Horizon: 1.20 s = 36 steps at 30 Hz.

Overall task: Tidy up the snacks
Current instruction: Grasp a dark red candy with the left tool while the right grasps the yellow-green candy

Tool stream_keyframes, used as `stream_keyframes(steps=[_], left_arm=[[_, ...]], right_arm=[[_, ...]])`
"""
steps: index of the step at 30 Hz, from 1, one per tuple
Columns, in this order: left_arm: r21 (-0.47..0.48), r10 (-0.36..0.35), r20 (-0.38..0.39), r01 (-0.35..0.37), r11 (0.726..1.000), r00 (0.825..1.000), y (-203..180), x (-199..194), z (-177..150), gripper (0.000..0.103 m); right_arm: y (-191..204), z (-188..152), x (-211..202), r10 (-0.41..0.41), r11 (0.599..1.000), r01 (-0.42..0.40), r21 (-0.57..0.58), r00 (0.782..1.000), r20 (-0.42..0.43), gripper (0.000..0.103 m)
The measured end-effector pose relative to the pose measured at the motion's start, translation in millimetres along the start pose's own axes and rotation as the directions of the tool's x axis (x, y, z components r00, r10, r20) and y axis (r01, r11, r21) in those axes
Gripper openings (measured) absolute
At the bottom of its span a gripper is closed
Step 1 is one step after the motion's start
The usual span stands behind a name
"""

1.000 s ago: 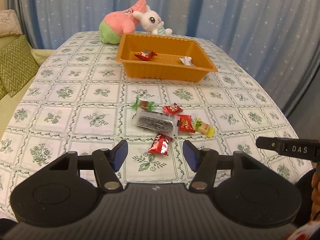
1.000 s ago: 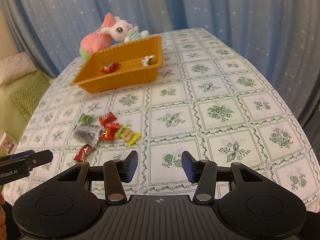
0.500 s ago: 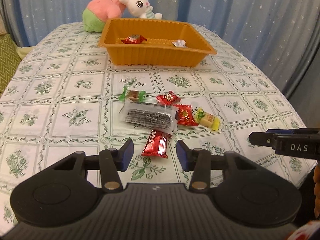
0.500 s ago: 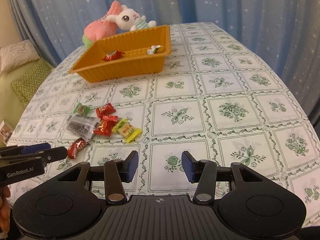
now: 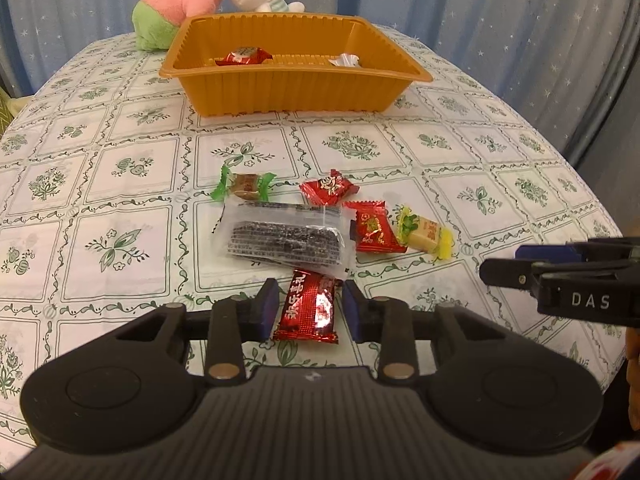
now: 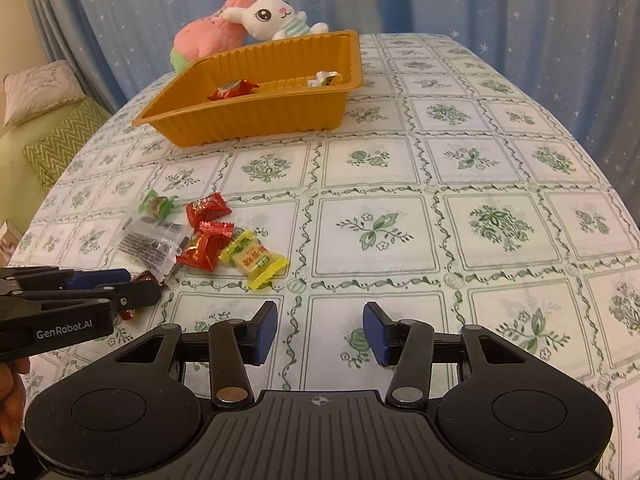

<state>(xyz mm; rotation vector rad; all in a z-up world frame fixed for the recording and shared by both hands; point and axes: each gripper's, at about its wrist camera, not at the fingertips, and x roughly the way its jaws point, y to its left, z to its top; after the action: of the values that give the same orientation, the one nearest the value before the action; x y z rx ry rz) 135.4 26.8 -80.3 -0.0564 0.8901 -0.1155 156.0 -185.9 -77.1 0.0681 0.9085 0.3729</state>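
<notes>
Closing on the red packet (image 5: 309, 307), left gripper (image 5: 307, 312) jaws angle downward.

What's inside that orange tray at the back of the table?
Inside the orange tray lie two wrapped sweets: a red candy towards its left and a white-wrapped candy towards its right. The near wall hides part of the tray floor, so anything lying low there cannot be seen.
</notes>
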Motion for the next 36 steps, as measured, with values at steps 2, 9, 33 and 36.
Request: stream_keyframes(steps=[2, 9, 33, 36], left_arm=[[0.007, 0.006, 0.0, -0.006, 1.0, 1.0, -0.3, 0.0, -0.6, 0.028], [0.021, 0.021, -0.001, -0.021, 1.0, 1.0, -2.0, -8.3, -3.2, 0.021], [-0.072, 0.015, 0.014, -0.014, 0.997, 1.0, 0.6, -31.6, -12.0, 0.021], [-0.075, 0.022, 0.024, -0.021, 0.997, 0.999, -0.1, -36.0, -11.3, 0.021]], right_arm=[[1.4, 1.4, 1.9, 0.005, 1.0, -0.005, -0.013, 1.0, 0.006, 0.049], [8.4, 7.6, 9.4, 0.048, 0.995, -0.045, -0.094, 0.999, 0.022, 0.049], [40.9, 20.3, 44.1, 0.112, 0.914, -0.107, -0.392, 0.994, -0.012, 0.02], [36.7, 15.1, 33.2, 0.099, 0.938, -0.092, -0.333, 0.995, 0.003, 0.02]])
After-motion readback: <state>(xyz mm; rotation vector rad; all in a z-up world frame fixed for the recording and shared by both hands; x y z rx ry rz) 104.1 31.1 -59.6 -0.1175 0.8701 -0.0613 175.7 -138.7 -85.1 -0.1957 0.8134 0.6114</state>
